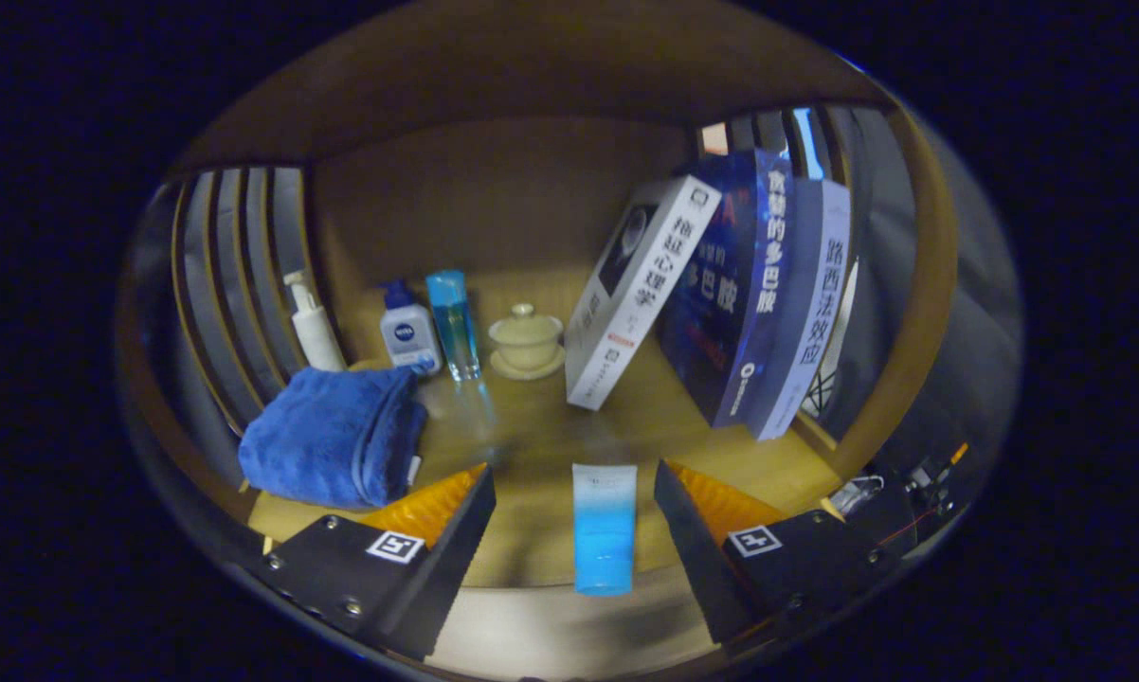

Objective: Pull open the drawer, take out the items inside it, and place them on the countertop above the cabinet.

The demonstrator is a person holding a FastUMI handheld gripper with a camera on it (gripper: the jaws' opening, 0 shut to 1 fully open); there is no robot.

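A blue-and-white tube [605,527] lies flat on the wooden countertop [532,426], in the gap between my two fingers. My gripper [574,493] is open, and neither finger touches the tube. Beyond the fingers the countertop runs back into a wooden alcove. The drawer is out of sight.
A folded blue towel [333,436] lies just ahead of the left finger. Behind it stand a white pump bottle [312,327], a small blue-capped bottle [408,332] and a tall blue tube [454,324]. A lidded cup on a saucer [526,341] sits mid-back. Leaning books [721,294] fill the right.
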